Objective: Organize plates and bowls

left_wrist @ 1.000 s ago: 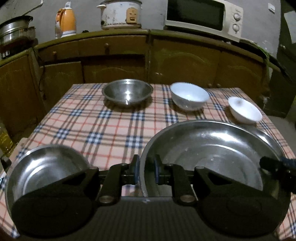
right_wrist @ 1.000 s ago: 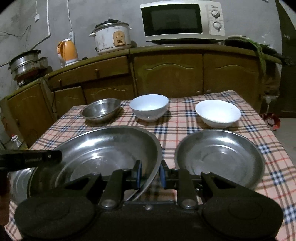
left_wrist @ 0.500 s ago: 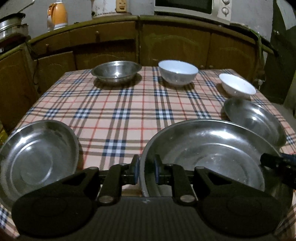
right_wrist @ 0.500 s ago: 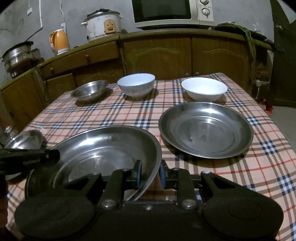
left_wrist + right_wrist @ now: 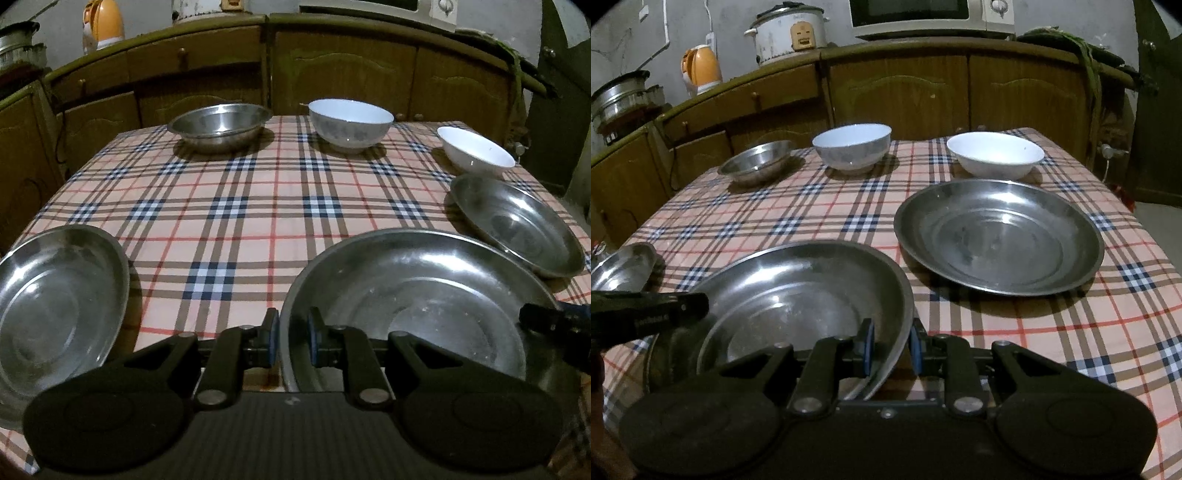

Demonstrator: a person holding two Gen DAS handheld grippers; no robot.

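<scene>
Since a second ago the large steel plate [image 5: 406,295] has sunk toward the checked table [image 5: 240,192], low in both frames, its left rim pinched by the left gripper [image 5: 291,341], its right rim by the right gripper [image 5: 889,350], both tilted downward.

Both hand-held grippers, left [image 5: 291,341] and right [image 5: 889,350], seemingly clamped, angled downward.
</scene>
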